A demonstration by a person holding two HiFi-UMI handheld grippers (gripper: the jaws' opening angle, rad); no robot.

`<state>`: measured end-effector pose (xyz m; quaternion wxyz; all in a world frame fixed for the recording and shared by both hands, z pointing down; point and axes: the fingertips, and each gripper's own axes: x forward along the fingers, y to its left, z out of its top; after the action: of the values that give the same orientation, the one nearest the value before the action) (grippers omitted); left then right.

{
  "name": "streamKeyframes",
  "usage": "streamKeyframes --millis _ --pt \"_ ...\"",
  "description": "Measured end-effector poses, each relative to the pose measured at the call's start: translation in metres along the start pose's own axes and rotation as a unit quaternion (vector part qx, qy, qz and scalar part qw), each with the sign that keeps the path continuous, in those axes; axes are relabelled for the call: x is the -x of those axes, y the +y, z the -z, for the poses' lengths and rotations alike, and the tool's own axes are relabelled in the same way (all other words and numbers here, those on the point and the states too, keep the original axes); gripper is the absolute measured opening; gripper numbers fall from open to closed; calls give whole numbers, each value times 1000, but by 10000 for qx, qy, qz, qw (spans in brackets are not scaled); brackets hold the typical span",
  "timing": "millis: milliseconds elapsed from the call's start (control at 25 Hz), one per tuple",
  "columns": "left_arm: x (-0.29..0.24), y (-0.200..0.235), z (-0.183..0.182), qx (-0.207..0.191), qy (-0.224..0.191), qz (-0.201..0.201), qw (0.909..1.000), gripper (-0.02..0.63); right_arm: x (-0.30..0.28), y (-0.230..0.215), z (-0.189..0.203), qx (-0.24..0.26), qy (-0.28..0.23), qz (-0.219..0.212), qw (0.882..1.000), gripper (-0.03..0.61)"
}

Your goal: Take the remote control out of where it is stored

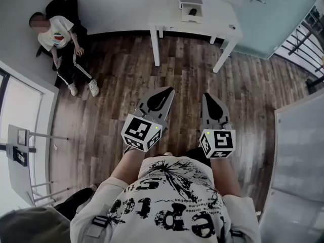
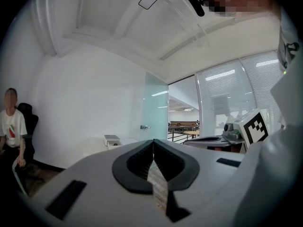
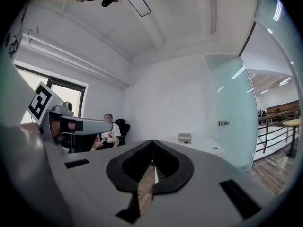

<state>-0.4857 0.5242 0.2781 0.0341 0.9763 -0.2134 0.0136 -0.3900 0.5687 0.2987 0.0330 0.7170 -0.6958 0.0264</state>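
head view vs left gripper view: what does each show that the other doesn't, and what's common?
Head view only: the wooden floor, the wearer's printed shirt, and the left gripper and right gripper from above, side by side.
Left gripper view only: the ceiling, the lit room beyond the doorway, and its own jaws shut on nothing.
Both: the white table with a small white box on it, the seated person and the glass door. No remote control shows in either.
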Motion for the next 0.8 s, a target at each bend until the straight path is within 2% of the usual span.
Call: streamKeyframes --millis 240,360,640,800 --pt "-22 5 8 50 -4 -291 9996 8 -17 -15 9 364 65 -362 9987 2" --pt "-39 9 11 1 59 -480 9988 8 -34 -36 10 186 7 -496 9986 2" --pt "-107 17 9 53 59 -1004 9949 8 -81 -102 10 48 -30 -959 9954 2" --pt "-165 10 10 51 105 -1151 9933 8 -104 -159 9 -6 -22 -1079 9942 2"
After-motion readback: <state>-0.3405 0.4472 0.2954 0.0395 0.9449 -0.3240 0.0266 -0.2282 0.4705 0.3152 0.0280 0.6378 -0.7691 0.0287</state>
